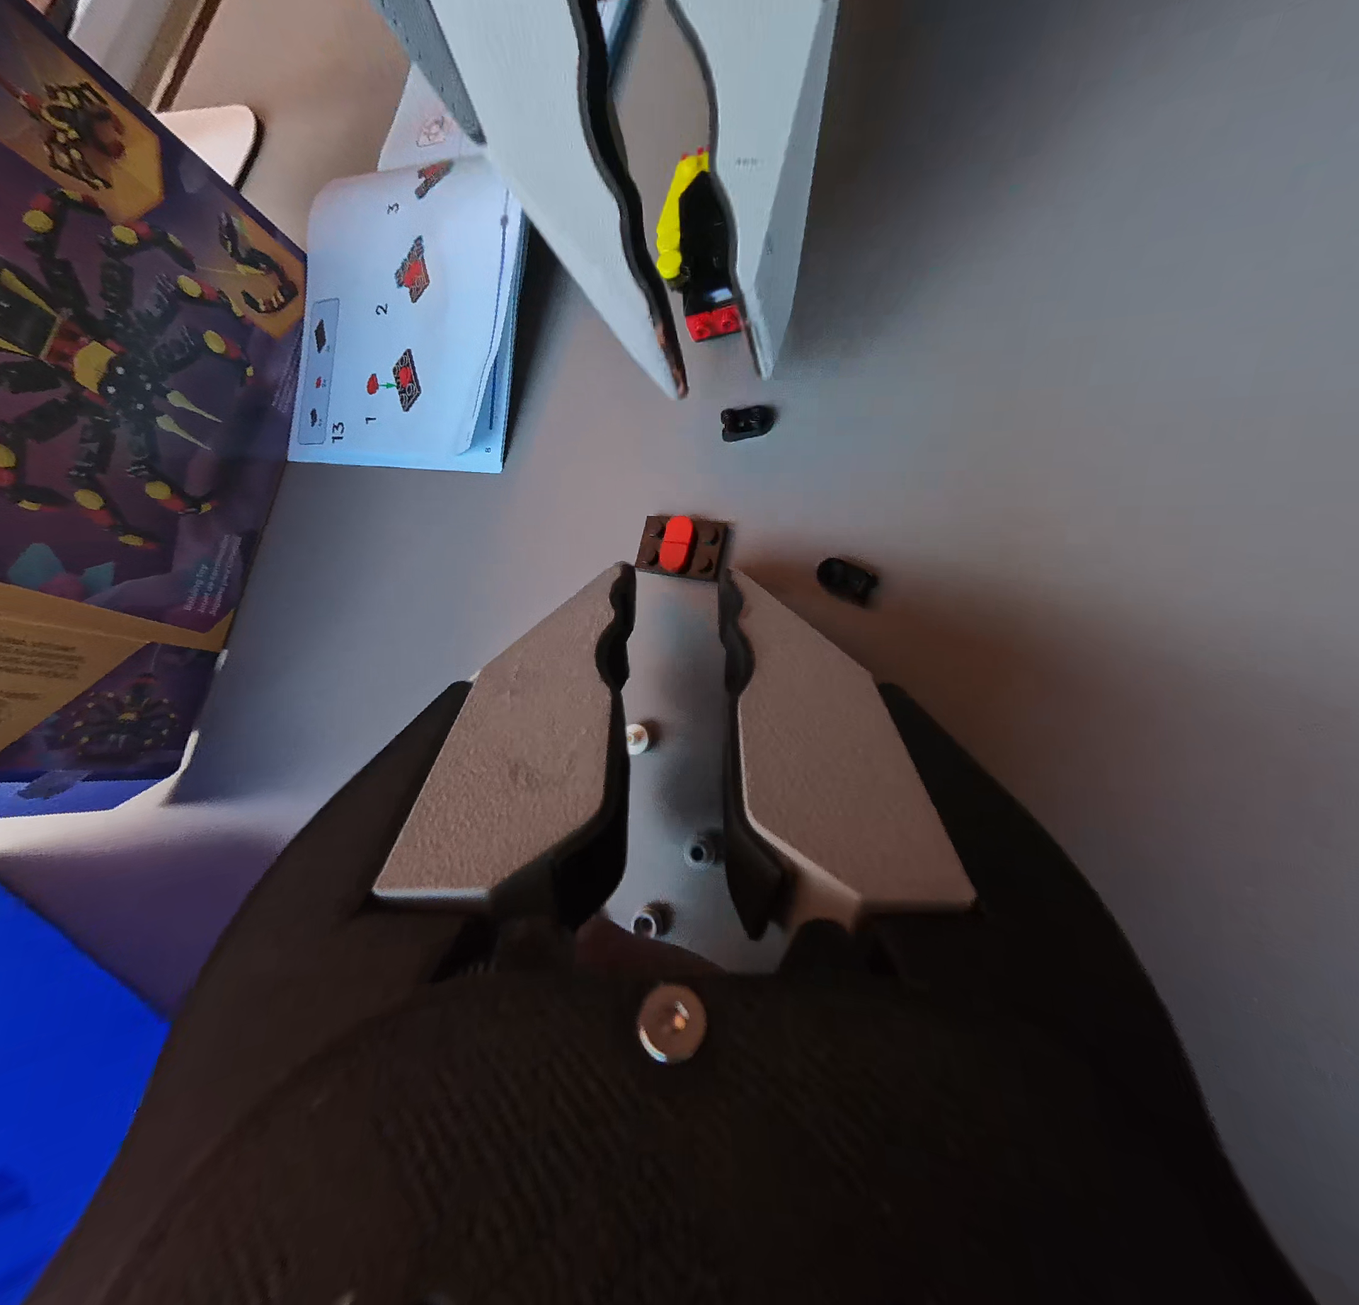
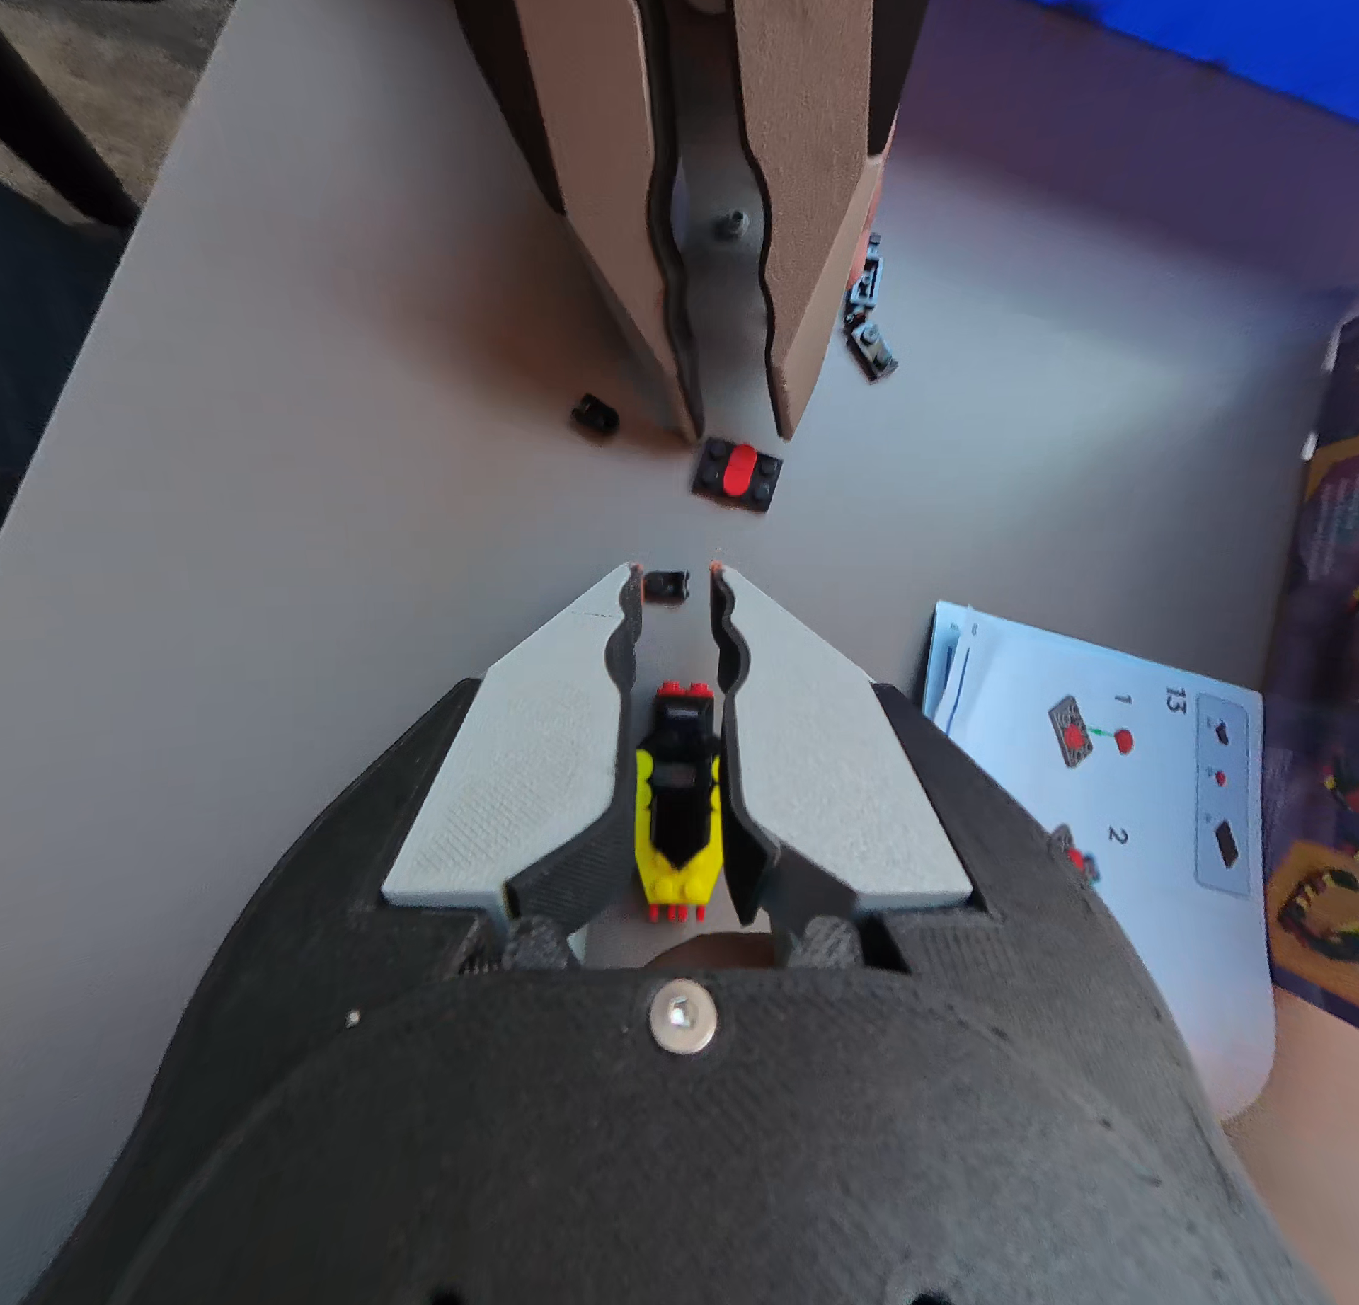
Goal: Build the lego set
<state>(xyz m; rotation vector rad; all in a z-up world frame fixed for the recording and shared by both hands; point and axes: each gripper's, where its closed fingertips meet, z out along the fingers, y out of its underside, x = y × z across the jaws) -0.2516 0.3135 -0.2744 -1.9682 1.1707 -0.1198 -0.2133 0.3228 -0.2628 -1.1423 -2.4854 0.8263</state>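
Note:
My left gripper (image 1: pixel 676 571) is open, low over the grey table. Its tips stand just behind a dark plate with a red piece on top (image 1: pixel 684 545), which lies flat on the table and also shows in the right wrist view (image 2: pixel 737 474). My right gripper (image 2: pixel 675 571) faces it from the other side. It is shut on a yellow and black assembly with red ends (image 2: pixel 676 814), held deep between the fingers. The assembly also shows in the left wrist view (image 1: pixel 695 240). A small black piece (image 2: pixel 665 584) lies on the table between the right fingertips.
A second small black piece (image 1: pixel 846 578) lies right of the left gripper. Several dark grey pieces (image 2: pixel 871 314) lie behind it. The open instruction booklet (image 1: pixel 412 314) and the set's box (image 1: pixel 125 350) sit to the left. The table edge (image 2: pixel 184 167) runs nearby. The gap from one gripper's tips to the other's is roughly 5 centimeters.

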